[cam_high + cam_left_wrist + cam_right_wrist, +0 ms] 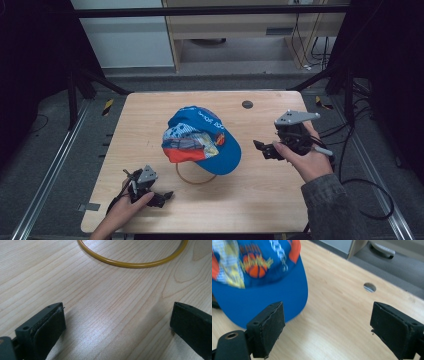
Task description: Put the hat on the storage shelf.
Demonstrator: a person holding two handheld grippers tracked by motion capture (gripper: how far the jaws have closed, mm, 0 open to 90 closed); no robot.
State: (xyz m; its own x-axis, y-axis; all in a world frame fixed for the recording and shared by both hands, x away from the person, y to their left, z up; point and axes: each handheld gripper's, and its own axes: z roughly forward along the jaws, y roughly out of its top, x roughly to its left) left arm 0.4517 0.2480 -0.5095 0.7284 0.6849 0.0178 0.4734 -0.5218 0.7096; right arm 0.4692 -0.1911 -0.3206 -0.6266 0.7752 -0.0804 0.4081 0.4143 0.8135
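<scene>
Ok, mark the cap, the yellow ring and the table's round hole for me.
cap (222,152): high view, on the blue brim.
yellow ring (135,264): left gripper view, on its near arc.
round hole (369,287): right gripper view, at its centre.

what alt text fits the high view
A blue cap sits over a yellow ring on a wooden table, with open tongs held at either side, the left tongs and the right tongs.
</scene>
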